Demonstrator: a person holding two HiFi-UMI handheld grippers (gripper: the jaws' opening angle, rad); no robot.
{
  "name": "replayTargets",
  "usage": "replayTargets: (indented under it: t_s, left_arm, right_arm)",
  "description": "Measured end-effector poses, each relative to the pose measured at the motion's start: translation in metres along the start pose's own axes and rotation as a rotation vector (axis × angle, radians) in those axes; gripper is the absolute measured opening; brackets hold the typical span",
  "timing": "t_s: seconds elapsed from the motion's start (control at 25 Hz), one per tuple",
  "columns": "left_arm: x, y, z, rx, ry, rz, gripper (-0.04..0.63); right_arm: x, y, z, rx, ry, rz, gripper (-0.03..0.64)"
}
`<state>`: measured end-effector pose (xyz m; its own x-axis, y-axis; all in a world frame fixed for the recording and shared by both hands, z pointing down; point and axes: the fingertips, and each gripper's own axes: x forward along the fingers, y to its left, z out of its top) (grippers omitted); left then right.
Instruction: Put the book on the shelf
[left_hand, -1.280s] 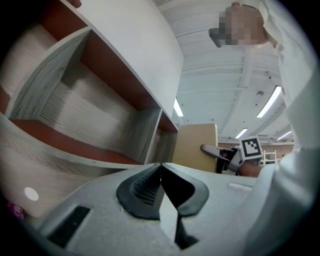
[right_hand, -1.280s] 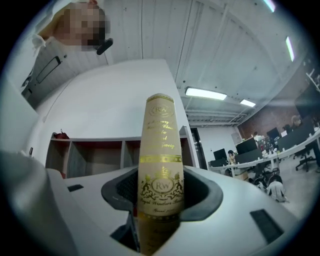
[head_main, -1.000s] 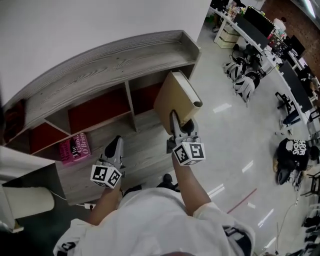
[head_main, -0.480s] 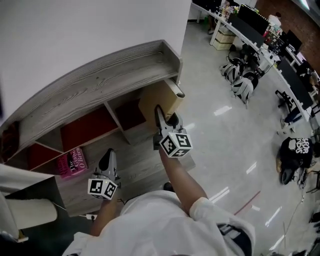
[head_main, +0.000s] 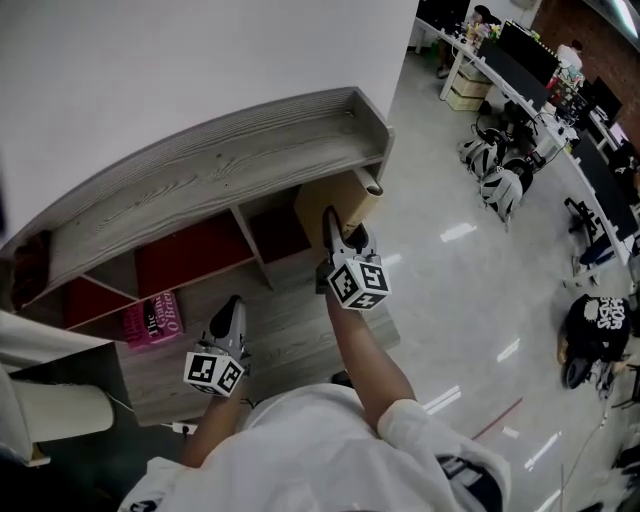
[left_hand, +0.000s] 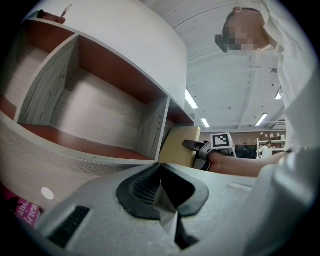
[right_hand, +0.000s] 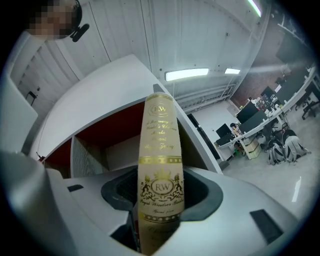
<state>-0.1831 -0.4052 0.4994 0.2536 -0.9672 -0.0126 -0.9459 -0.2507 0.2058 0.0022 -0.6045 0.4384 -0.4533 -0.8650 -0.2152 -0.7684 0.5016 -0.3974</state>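
A low grey wooden shelf (head_main: 220, 170) with red back panels stands against the white wall. My right gripper (head_main: 332, 222) is shut on a tan book (head_main: 335, 200), held upright at the mouth of the shelf's rightmost compartment. In the right gripper view the book's cream spine (right_hand: 160, 170) with gold print rises between the jaws of the right gripper (right_hand: 159, 202), and the shelf (right_hand: 100, 125) is behind it. My left gripper (head_main: 232, 308) hangs lower left before the shelf, shut and empty. The left gripper (left_hand: 161, 170) view shows the book (left_hand: 179, 146) off to the right.
A pink book (head_main: 152, 320) lies in a lower left compartment. A dark item (head_main: 25, 262) sits on the shelf top's left end. Office desks with monitors (head_main: 540, 60), helmets (head_main: 495, 170) and a black bag (head_main: 598, 320) stand on the glossy floor to the right.
The right gripper has carried the book down and in, from in front of the shelf to the mouth of the rightmost compartment. The left gripper has hardly moved.
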Motion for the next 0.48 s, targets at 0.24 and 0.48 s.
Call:
replayTargets:
  t_s: [0.24, 0.48]
  left_arm:
    - [-0.006, 0.0, 0.001, 0.004, 0.007, 0.008, 0.018]
    - [-0.016, 0.009, 0.002, 0.006, 0.011, 0.031, 0.017]
  right_arm:
    - [0.01, -0.006, -0.006, -0.027, 0.012, -0.008, 0.212]
    - [0.011, -0.008, -0.009, -0.053, 0.009, -0.008, 0.213]
